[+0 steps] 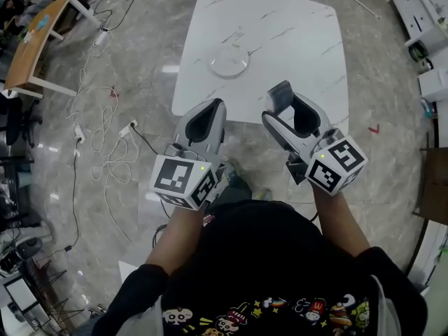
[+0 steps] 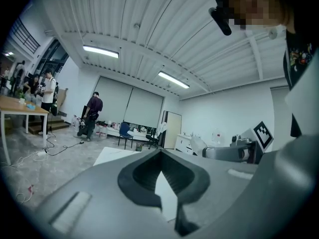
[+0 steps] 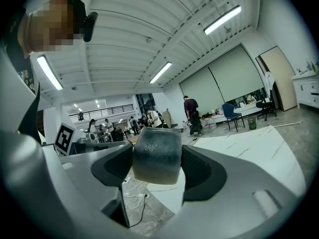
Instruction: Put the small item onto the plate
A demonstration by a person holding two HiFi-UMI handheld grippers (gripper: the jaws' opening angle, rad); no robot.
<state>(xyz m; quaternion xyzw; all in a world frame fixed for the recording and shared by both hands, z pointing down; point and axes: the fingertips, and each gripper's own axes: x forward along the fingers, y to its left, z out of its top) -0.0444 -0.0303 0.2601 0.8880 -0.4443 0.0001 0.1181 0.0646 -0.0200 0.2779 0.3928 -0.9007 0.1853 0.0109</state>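
Observation:
A clear round plate lies on the white marble table, towards its near left part. My right gripper is held just short of the table's near edge, tilted upward, shut on a small grey block that fills the gap between its jaws; in the head view the grey block shows at the jaw tips. My left gripper is beside it at the table's near edge, jaws closed with nothing between them. Both gripper views look up at the ceiling.
Cables and a power strip lie on the floor left of the table. A wooden desk stands far left, white cabinets far right. People stand in the room's background.

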